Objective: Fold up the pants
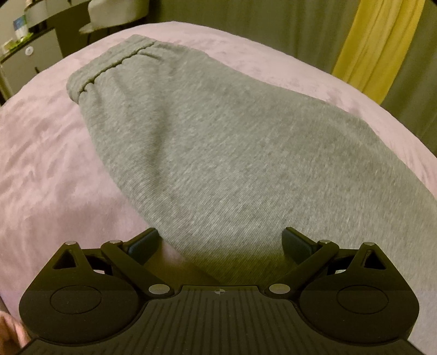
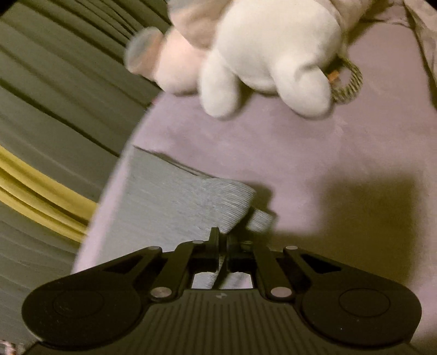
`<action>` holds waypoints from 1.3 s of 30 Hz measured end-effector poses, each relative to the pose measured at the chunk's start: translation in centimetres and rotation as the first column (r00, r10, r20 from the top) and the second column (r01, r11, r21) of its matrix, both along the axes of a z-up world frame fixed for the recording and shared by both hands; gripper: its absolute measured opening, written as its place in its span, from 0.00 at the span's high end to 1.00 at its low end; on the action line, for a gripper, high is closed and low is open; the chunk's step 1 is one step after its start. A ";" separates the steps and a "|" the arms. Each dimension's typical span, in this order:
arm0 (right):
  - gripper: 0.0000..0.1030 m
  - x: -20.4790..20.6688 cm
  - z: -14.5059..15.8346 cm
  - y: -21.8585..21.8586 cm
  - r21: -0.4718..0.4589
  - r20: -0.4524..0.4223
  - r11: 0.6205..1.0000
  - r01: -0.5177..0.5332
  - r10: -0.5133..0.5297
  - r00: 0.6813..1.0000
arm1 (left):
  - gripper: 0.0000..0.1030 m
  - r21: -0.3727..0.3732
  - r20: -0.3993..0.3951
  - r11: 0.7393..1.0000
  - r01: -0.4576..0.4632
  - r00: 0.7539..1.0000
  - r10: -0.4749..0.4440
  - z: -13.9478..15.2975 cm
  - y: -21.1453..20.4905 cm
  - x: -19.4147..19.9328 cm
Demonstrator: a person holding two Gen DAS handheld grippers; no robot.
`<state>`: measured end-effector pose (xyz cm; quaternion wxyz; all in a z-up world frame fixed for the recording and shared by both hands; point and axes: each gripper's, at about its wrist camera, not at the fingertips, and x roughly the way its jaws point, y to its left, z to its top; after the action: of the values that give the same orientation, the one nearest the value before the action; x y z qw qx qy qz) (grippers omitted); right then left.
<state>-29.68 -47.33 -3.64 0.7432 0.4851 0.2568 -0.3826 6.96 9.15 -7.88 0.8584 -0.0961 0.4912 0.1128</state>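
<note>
so the one pair of grey pants (image 1: 207,142) is spread flat on my pink bedspread (image 1: 49,169), and everything here is relative to those pants. my left gripper (image 1: 221,243) hangs right over the leg part, fingers spread wide with the fabric running under the gap between them, nothing pinched. from there the pants stretch away to the elastic waistband (image 1: 109,65) at the far end.

my right gripper (image 2: 222,243) is down at the other end of the pants (image 2: 169,207), fingers squeezed together on the ribbed cuff (image 2: 226,202), a bit of cuff bunched up just past the tips.

beyond the cuff there's one white plush toy (image 2: 262,54) lying on the bedspread (image 2: 327,153), well apart from the pants. one yellow strip (image 1: 377,46) in the grey curtain (image 1: 273,24) past the far side of the pants. no containers that i can see.
</note>
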 end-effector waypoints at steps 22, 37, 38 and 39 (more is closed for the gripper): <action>0.31 -2.4 0.0 -1.7 0.037 0.050 0.999 0.008 -0.010 0.999 | 0.02 -0.032 -0.013 0.999 -0.019 1.000 0.018 -0.2 0.4 0.2; 0.72 -1.5 -2.0 -3.4 0.108 0.192 0.992 -0.058 0.036 0.981 | 0.01 -0.032 -0.021 0.999 -0.028 0.999 0.028 -0.4 0.5 0.3; 0.70 -1.6 -2.1 -3.4 0.116 0.204 0.991 -0.060 0.035 0.978 | 0.01 -0.032 -0.021 0.999 -0.028 0.999 0.027 -0.4 0.5 0.3; 0.69 -1.6 -2.2 -3.5 0.121 0.209 0.991 -0.057 0.031 0.977 | 0.01 -0.032 -0.021 0.999 -0.028 0.999 0.028 -0.5 0.5 0.3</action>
<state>-31.29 -50.81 -5.88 0.7419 0.5625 0.2127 -0.2966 7.28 9.63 -8.33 0.8499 -0.1154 0.5004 0.1180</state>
